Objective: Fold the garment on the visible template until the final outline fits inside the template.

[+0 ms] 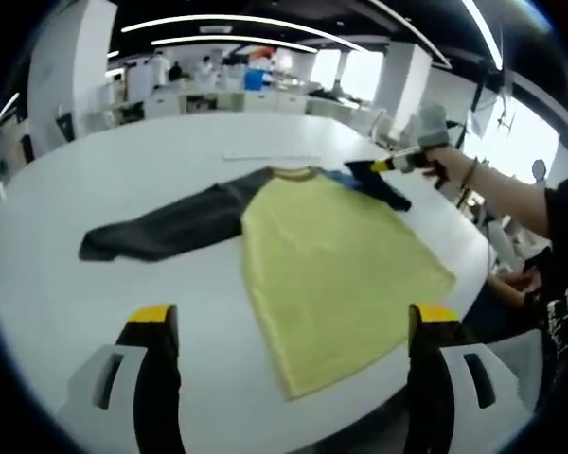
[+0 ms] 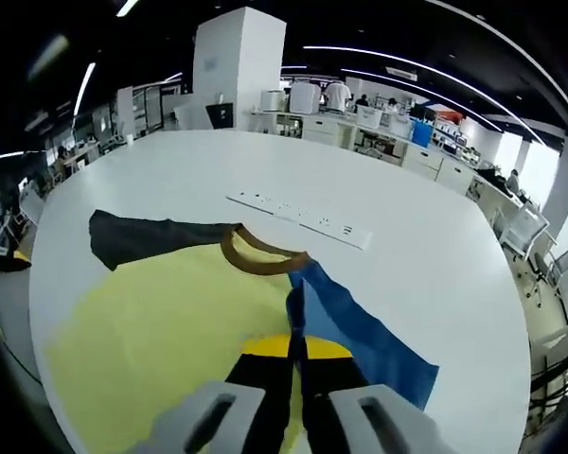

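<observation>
A yellow shirt (image 1: 331,274) with a dark sleeve (image 1: 161,230) and a blue sleeve (image 2: 360,331) is spread flat on the white surface (image 1: 66,303). The blue sleeve's edge is clamped by the right gripper (image 2: 296,355). The left gripper (image 1: 293,326) is held above the surface, jaws apart.

In the right gripper view, the shirt's (image 2: 161,322) lower yellow part runs out past the picture's bottom edge, and the right gripper (image 2: 295,364) covers part of the blue sleeve (image 2: 360,331) it pinches. The white strip (image 2: 298,216) on the table (image 2: 407,246) carries small marks too tiny to read. In the left gripper view, the person's (image 1: 549,246) body is cut off at the right edge, and the far desks (image 1: 227,99) are blurred.
</observation>
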Motion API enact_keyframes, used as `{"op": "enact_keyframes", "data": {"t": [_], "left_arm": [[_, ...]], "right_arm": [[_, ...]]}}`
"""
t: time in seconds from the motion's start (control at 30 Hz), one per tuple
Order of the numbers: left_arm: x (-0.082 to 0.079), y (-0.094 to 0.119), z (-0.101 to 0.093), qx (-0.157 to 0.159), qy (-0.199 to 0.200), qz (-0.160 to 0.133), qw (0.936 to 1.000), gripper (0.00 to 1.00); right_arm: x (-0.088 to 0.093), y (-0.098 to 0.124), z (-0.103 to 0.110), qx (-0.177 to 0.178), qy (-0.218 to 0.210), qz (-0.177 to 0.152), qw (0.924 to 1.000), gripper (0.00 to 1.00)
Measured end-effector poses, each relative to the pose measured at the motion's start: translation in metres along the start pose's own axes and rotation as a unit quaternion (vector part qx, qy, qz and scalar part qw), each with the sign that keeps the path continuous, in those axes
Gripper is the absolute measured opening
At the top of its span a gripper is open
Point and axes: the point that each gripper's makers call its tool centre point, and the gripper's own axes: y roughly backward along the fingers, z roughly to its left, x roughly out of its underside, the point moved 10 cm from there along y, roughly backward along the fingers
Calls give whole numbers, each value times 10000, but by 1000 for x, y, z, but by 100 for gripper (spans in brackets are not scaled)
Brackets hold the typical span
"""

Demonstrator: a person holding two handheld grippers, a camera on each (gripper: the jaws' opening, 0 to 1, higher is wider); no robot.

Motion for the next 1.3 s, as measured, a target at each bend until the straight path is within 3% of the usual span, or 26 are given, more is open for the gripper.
{"op": "enact_keyframes", "data": {"t": [0.47, 1.3], "left_arm": [[0, -4, 1, 46, -8, 29, 10000, 97], [3, -3, 3, 115, -8, -47, 9999, 97]], "right_arm": [[-18, -19, 43, -356, -94, -123, 9992, 0], [-49, -32, 106, -814, -116, -399, 9958, 0]]}}
